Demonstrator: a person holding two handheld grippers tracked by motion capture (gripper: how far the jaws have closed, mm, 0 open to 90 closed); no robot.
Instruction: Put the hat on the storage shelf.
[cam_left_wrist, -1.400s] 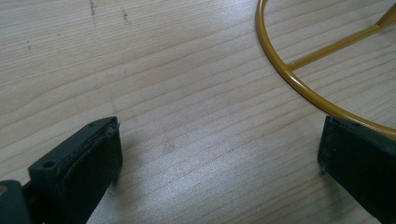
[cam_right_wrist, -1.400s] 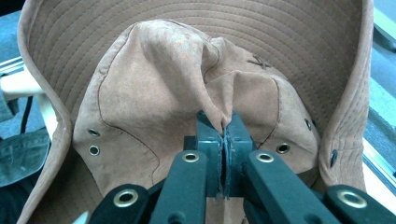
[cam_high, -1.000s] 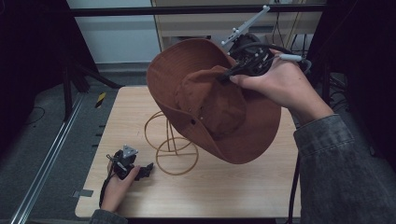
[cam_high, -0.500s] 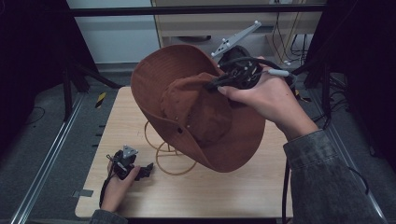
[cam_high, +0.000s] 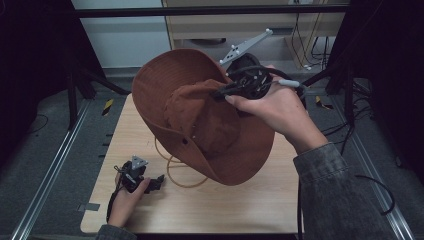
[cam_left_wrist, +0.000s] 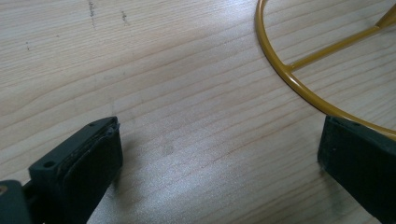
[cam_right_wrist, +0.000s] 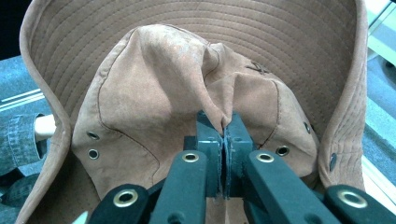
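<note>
High view: over my pale wooden tabletop (cam_high: 240, 210), between grey floor and metal rails, my right gripper (cam_high: 235, 90) holds the brown suede brimmed hat (cam_high: 200, 125) above the gold wire stand (cam_high: 175, 172).

Left gripper view: my left gripper (cam_left_wrist: 219, 154) fingers are spread, empty, beside the stand's ring.

Right gripper view: my fingers pinch the hat's crown fold.

Your right gripper (cam_high: 222, 94) carries the brown hat (cam_high: 200, 117) leftward and lower than a second ago, so it now hangs over more of the gold wire stand (cam_high: 177, 167). The stand's upright loop, seen earlier, is now covered; just part of the base ring shows. The hat seems tilted a little more toward you, though the angle is hard to judge.
</note>
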